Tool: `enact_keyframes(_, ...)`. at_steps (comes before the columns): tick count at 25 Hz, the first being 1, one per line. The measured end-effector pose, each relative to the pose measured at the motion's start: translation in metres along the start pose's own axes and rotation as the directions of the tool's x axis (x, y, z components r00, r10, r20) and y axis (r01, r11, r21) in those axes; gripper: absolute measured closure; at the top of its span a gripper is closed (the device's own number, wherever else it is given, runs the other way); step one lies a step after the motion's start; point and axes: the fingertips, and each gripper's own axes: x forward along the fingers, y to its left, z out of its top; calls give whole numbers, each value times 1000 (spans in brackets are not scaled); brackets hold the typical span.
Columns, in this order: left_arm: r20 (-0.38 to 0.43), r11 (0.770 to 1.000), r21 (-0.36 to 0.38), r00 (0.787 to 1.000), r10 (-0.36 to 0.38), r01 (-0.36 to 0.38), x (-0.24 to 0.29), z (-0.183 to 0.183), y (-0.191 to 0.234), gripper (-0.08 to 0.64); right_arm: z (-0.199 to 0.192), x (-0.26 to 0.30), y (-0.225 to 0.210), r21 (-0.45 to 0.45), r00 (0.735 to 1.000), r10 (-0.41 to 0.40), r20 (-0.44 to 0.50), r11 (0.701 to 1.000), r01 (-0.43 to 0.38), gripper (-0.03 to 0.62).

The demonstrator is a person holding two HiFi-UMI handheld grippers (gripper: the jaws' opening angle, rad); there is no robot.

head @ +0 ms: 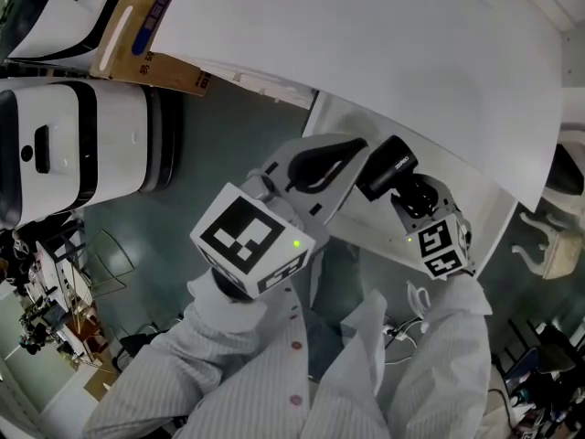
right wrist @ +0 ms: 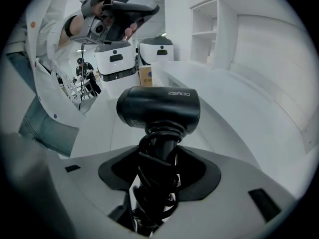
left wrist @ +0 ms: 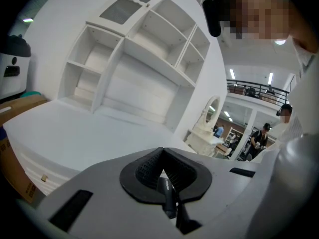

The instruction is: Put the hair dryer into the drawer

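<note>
At desk (head: 393, 53) edge: right tool (right wrist: 159, 156) grips hair dryer (right wrist: 158, 107); cord (right wrist: 152, 183) hides handle (right wrist: 168, 144).

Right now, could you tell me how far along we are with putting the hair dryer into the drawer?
Done: the right tool is shut on the hair dryer, its cord wound round the handle. In hand: it is held in the air beside the white desk; the left tool, jaws together, seems empty. Left: setting it in the drawer, which I cannot clearly pick out here.
</note>
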Motion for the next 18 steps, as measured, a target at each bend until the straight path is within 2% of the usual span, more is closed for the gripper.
enact_keyframes(12, -48, 1000, -4, 999, -7, 7, 14, -23, 2, 551, -27, 34, 1, -32, 995, 67, -69, 997, -69, 377)
enact_keyframes(18, -59, 1000, -6, 998, -16, 16, 15, -30, -2, 551, -38, 40, 4, -33, 990, 74, -116, 996, -78, 377)
